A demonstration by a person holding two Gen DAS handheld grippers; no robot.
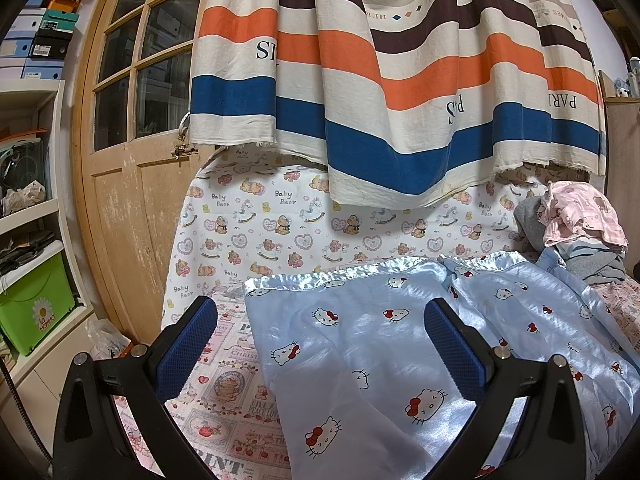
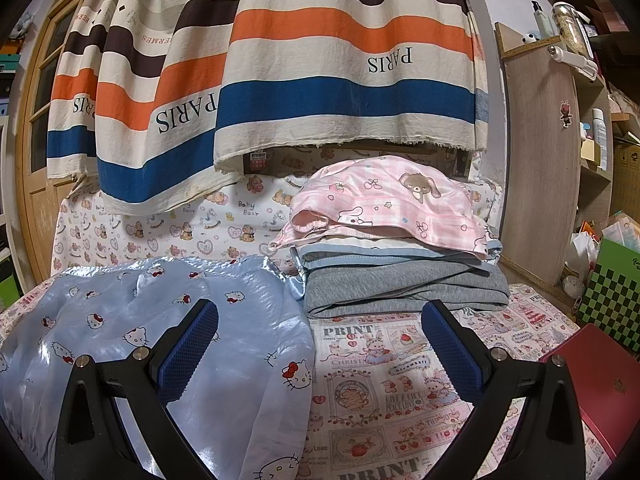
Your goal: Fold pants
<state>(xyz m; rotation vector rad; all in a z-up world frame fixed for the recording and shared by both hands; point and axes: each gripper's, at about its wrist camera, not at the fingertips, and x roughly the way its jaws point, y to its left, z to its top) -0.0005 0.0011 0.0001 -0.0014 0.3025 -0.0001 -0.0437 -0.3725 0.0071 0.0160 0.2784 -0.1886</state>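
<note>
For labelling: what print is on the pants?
Shiny light-blue satin pants with Hello Kitty faces; left wrist view.

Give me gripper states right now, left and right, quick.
Left gripper: open, holding nothing, above the blue satin pants.
Right gripper: open, holding nothing, over the pants' edge and the printed cloth.

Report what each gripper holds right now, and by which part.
Nothing is held. The left gripper and the right gripper are both open above the blue satin pants, gripping no fabric.

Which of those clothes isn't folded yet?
The shiny blue cat-print pants, spread flat on the bed. The pink bear-print garment and the grey one under it sit folded in a stack beside them.
</note>
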